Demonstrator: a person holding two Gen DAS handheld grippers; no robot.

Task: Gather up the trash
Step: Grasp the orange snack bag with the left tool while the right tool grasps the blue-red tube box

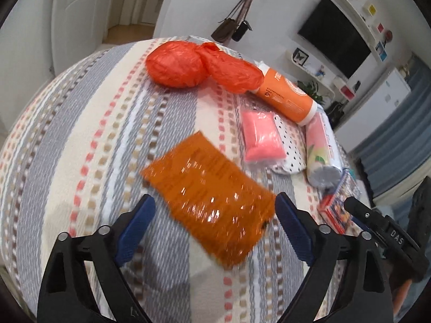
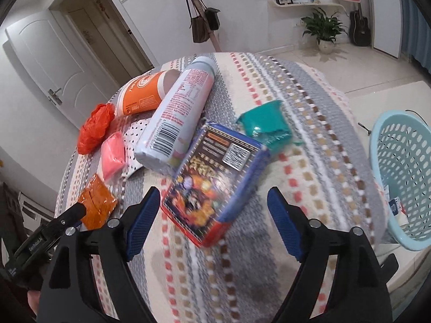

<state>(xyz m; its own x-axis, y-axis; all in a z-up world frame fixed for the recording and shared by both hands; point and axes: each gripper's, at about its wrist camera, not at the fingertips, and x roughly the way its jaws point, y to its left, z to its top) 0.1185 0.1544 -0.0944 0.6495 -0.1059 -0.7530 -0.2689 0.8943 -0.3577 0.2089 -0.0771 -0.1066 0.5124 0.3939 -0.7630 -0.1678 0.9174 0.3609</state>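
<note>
Fingers [image 1: 293, 231] of the left gripper [image 1: 215, 215] stood wide, blue pads either side of the crinkly orange foil packet [image 1: 208, 202], not pressing it. Fingers [image 2: 142, 223] of the right gripper [image 2: 212, 218] also wide, flanking the near end of the blue-and-red printed cardboard box [image 2: 212, 185], no contact seen.

Both pieces lay flat on the striped woven tabletop [image 1: 80, 140].

Judged step: closing on one item each. Advice noted: packet is thin and slippery, so drop low and pinch across its short width; box is rigid, so square the pads to its long edges.

Beyond lay the white spray can [image 2: 177, 115], orange tube [image 1: 288, 97], pink pouch [image 1: 262, 137], orange plastic bag [image 1: 175, 64] and teal wrapper [image 2: 265, 126]. Pale blue perforated basket [image 2: 401, 177] stood off the tabletop's right side, probable drop point.
</note>
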